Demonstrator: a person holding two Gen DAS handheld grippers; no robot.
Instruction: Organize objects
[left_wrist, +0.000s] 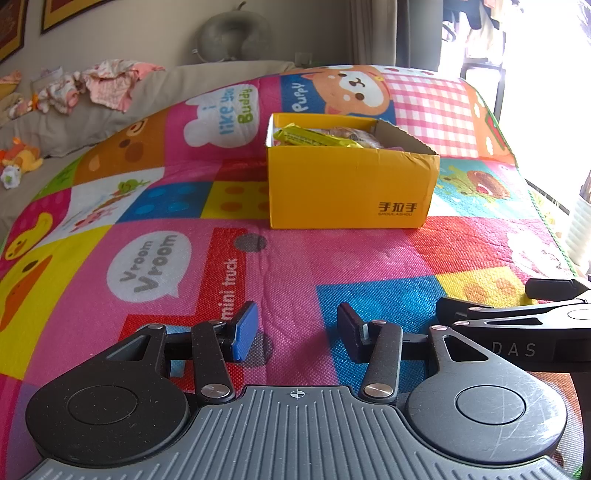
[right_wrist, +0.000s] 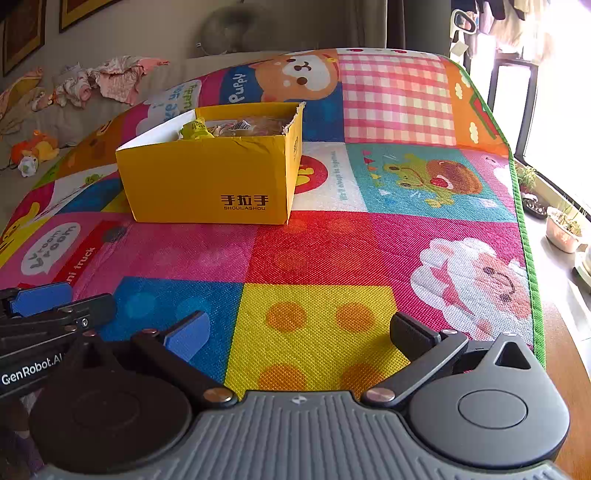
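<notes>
From the left wrist view, the left gripper (left_wrist: 297, 334) hangs over the colourful play mat (left_wrist: 295, 266), its jaws spread apart with nothing between them, only pink and blue mat squares showing in the gap. One blue pad (left_wrist: 245, 330) faces inward on the left finger. Straight ahead, further off on the mat, sits the yellow cardboard box (left_wrist: 349, 184), lid off and black lettering on its near face. Inside lies a yellow packet (left_wrist: 314, 137) along the near rim, with clear-wrapped items (left_wrist: 351, 134) behind it; what those are is hard to tell. At the right edge the right gripper (left_wrist: 517, 310) pokes in, just beside the left one. Far left, beyond the mat, crumpled clothes (left_wrist: 107, 85) and a plush toy (left_wrist: 22, 157) lie on a grey surface.

Over to the right wrist view: the right gripper (right_wrist: 299, 332) also hovers above the mat (right_wrist: 369, 251), here over a yellow square with orange dots, jaws wide and empty. The box (right_wrist: 210, 181) stands far and to the left, well apart from the fingers, resting flat on the mat, the yellow packet (right_wrist: 195, 129) peeking over its rim. The left gripper (right_wrist: 55, 306) shows at the near left edge. Potted plants (right_wrist: 563, 225) sit along the bright window ledge at right.
</notes>
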